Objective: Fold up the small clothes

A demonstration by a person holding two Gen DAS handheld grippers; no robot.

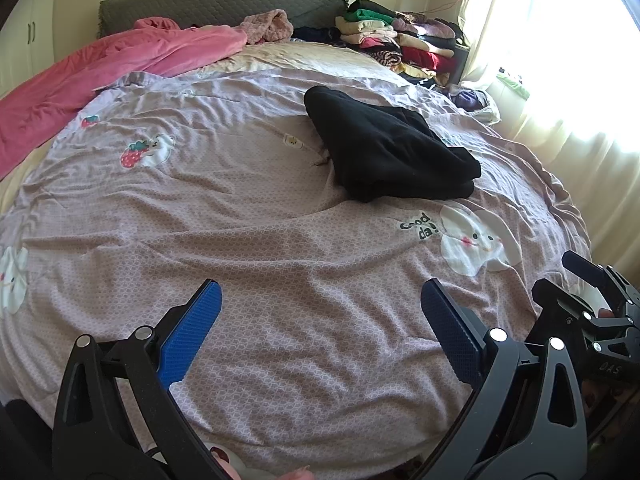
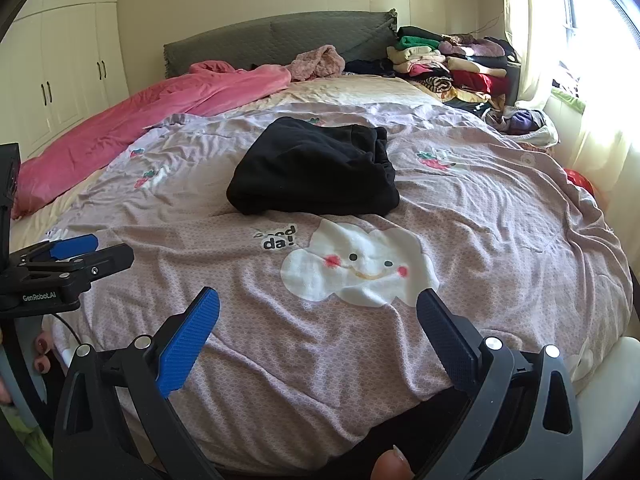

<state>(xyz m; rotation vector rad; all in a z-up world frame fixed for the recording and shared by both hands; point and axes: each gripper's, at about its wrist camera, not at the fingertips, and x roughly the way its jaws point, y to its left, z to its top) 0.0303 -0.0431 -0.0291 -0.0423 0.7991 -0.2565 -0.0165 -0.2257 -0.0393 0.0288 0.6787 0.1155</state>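
A black garment (image 1: 396, 148) lies folded in a compact bundle on the lilac patterned bedspread (image 1: 248, 248), past the middle of the bed; it also shows in the right wrist view (image 2: 316, 168). My left gripper (image 1: 320, 312) is open and empty, low over the near part of the bedspread, well short of the garment. My right gripper (image 2: 318, 316) is open and empty, over the white cloud print (image 2: 360, 268) near the foot of the bed. The right gripper's side shows at the right edge of the left wrist view (image 1: 592, 300).
A pink blanket (image 1: 100, 80) lies along the left side. A tall pile of folded clothes (image 1: 404, 44) stands at the far right by the grey headboard (image 1: 224, 4). A bright curtained window (image 1: 568, 60) is on the right. White wardrobes (image 2: 60, 72) stand at the left.
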